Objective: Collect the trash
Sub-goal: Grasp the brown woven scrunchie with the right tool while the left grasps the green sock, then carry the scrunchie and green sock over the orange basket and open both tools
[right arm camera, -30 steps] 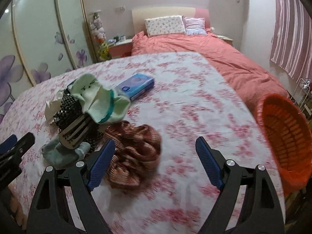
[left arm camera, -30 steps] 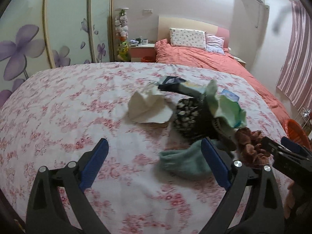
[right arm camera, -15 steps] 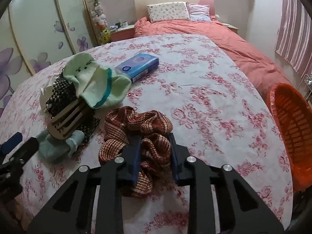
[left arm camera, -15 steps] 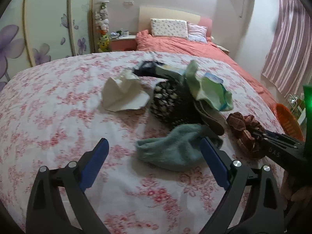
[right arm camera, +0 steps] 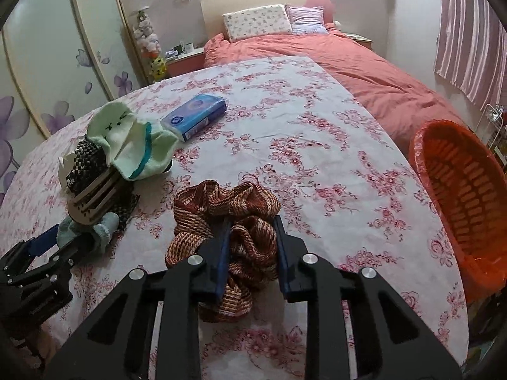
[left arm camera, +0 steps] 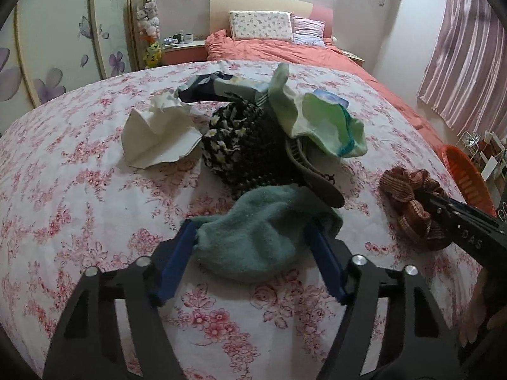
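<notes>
Right gripper [right arm camera: 252, 247] has its fingers clamped on the rust-brown woven fabric scrunchie [right arm camera: 226, 202], pinning it on the floral bed sheet [right arm camera: 317, 145], probably for a lift to the orange plastic basket [right arm camera: 462, 186] beside the bed. Left gripper [left arm camera: 253, 253] straddles the teal fuzzy sock [left arm camera: 259, 224], fingers closing, pads seemingly not yet squeezing.

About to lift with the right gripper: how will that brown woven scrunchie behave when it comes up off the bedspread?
Likely floppy: the brown woven scrunchie bunches in soft folds between the right gripper fingers, shut on it. Probably light for its bulk, being gathered fabric. It looks unlikely to slip; the ribbed weave should grip, though loose loops may dangle.
</notes>
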A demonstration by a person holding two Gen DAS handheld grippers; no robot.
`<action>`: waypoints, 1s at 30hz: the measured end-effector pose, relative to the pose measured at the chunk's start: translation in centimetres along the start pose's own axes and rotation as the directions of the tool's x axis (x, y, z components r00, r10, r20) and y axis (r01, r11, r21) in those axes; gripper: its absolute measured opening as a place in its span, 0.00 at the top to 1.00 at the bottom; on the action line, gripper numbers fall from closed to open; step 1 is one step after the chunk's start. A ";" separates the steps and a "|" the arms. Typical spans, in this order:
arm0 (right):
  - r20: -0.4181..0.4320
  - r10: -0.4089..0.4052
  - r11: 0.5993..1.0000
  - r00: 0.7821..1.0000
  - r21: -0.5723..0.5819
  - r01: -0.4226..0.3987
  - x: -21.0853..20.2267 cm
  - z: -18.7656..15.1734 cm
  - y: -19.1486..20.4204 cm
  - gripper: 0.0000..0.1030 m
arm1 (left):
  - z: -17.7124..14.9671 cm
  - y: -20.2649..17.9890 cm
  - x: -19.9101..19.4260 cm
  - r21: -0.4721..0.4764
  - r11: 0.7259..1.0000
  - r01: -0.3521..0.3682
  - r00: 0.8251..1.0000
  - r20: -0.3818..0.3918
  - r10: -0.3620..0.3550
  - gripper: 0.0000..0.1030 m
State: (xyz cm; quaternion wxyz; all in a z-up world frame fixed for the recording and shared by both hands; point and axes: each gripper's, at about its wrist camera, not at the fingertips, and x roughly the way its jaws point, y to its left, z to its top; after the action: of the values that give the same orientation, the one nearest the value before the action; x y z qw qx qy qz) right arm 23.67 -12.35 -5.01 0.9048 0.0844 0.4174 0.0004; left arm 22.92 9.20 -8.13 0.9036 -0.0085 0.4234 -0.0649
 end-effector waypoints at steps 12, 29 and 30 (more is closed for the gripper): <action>-0.001 0.005 1.000 1.000 0.008 -0.005 0.1 -0.2 -0.3 0.75 | -0.2 0.2 -0.1 0.005 1.000 -0.012 1.000 -0.004 0.012 0.43; 0.026 0.034 0.999 0.999 -0.001 -0.034 -0.8 0.0 -0.2 0.76 | 0.0 1.3 -0.6 -0.020 1.000 -0.007 1.000 0.007 0.007 0.86; 0.035 0.038 0.999 0.999 -0.001 -0.038 -1.1 0.1 -0.3 0.76 | 0.0 1.4 -0.9 -0.024 1.000 -0.008 1.000 0.012 0.009 0.87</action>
State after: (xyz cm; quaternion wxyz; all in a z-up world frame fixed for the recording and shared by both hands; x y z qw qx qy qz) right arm 23.00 -12.74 -4.11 0.9119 0.0922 0.3996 0.0160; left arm 22.51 10.72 -7.53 0.9062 -0.0180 0.4187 -0.0558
